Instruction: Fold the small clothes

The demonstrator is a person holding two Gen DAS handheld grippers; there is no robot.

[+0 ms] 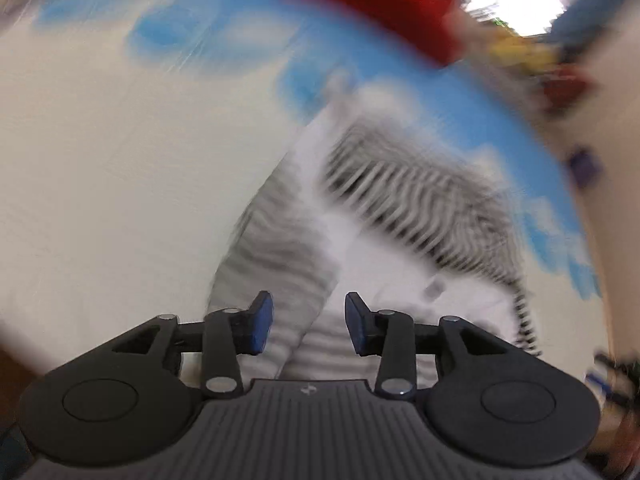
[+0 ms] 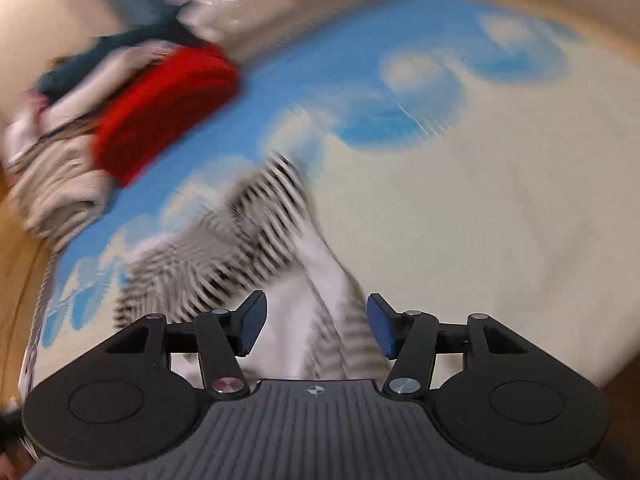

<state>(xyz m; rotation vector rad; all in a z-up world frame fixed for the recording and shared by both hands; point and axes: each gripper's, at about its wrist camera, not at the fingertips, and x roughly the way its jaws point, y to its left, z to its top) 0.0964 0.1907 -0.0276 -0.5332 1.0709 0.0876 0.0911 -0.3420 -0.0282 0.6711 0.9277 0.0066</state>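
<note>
A small black-and-white striped garment (image 1: 400,216) lies on a white and blue cloth-covered surface (image 1: 120,160). Both views are motion-blurred. My left gripper (image 1: 309,322) is open, its blue pads apart just above the garment's near end. In the right wrist view the same striped garment (image 2: 248,240) lies ahead and to the left. My right gripper (image 2: 316,326) is open over the garment's white and grey part. Neither gripper holds anything.
A red folded garment (image 2: 164,112) tops a pile of folded clothes (image 2: 60,184) at the left edge of the surface; it also shows in the left wrist view (image 1: 384,4) at the top. A wooden floor (image 2: 16,248) lies beyond the edge.
</note>
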